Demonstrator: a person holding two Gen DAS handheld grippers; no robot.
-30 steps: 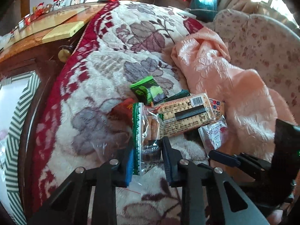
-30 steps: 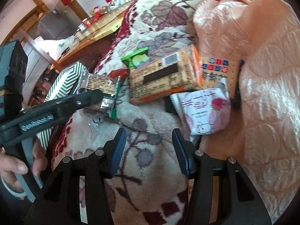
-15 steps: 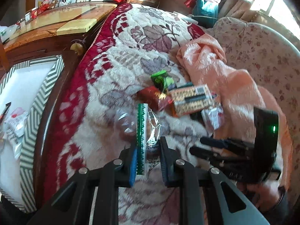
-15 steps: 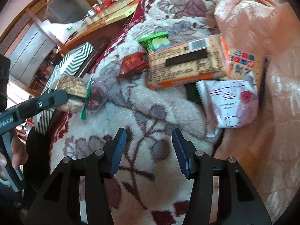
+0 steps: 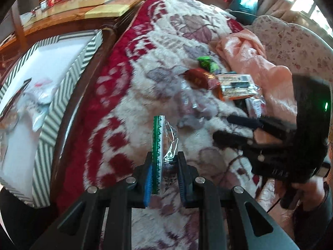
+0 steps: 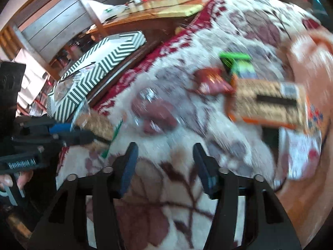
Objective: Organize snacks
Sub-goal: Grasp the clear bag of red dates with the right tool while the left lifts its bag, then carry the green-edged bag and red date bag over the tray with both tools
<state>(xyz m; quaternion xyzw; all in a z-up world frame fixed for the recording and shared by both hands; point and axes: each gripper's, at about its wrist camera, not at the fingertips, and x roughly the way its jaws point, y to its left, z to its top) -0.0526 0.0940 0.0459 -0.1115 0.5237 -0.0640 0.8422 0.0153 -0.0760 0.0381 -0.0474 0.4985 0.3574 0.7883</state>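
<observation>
A thick blanket point(image 5: 129, 95) with red edge and flower pattern covers most of both views. In the left wrist view, a peach cloth point(image 5: 260, 62) lies on it at 2 o'clock, and a box point(image 5: 62, 95) with green and white stripes stands beside the blanket at 9 o'clock; some white wrappers lie inside it.

The snacks lie in 1 loose group on the blanket, near the peach cloth. In the right wrist view the cracker pack point(image 6: 268, 104) with orange edge is at 3 o'clock, blurred. A red packet point(image 6: 212, 81) touches its left end, and a green packet point(image 6: 237, 62) lies just above it. A white packet point(image 6: 299, 154) lies below the cracker pack.

The left gripper point(image 5: 164, 177) is closed on a clear snack packet point(image 5: 164, 139) with a green edge, which stands upright between the pads, above the blanket, between the box and the group.

The right gripper point(image 6: 164, 164) has nothing between its fingers; its jaws have just been opening and stand wide apart over the blanket.
</observation>
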